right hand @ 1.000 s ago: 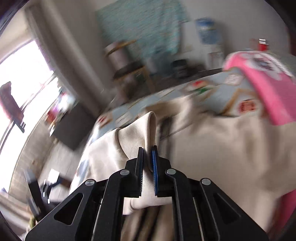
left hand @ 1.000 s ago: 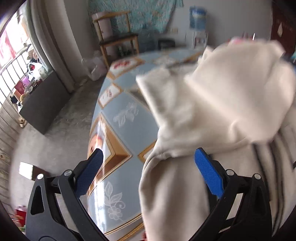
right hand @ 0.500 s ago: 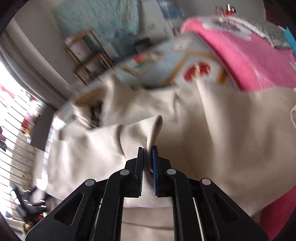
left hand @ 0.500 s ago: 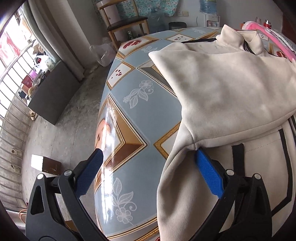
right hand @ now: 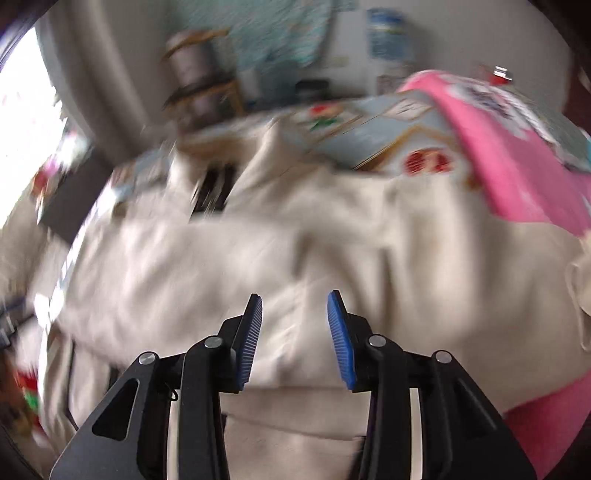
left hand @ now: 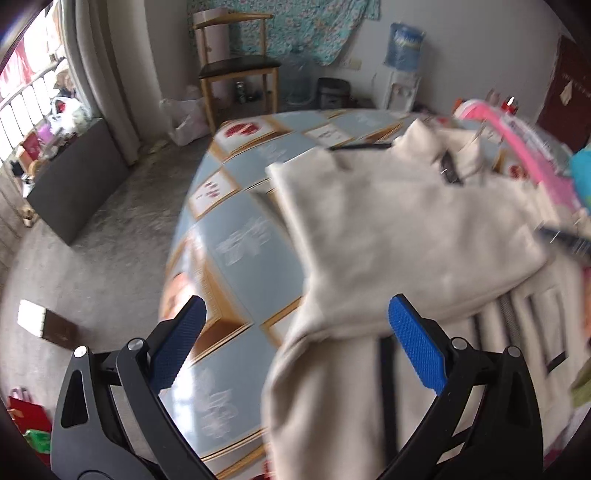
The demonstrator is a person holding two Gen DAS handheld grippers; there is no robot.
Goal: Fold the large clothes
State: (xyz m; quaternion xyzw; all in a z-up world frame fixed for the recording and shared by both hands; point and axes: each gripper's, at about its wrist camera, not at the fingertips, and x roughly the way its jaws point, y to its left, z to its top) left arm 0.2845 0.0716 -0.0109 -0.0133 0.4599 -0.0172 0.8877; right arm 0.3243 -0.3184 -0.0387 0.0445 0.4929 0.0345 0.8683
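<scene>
The left camera is looking steeply down past its tongs (left hand: 295, 339) at the table (left hand: 236, 236) edge, with the jacket (left hand: 399, 221) close ahead. The right camera is hovering nearer over its tongs (right hand: 294, 330). Both are sharing the jacket (right hand: 258, 266), table and chair (left hand: 236, 70).

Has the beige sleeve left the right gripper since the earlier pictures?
Yes. The right gripper has just been opening; the beige sleeve now lies across the jacket, no longer pinched upright.

It was a lived-in home room w/ bare concrete floor (left hand: 92, 258). A wooden chair (left hand: 236, 70), water dispenser (left hand: 402, 70) and a patterned cloth (left hand: 295, 26) on the wall stood behind a table (left hand: 236, 236) w/ glossy printed cover; a curtain (left hand: 107, 74) hung beside barred window.
</scene>
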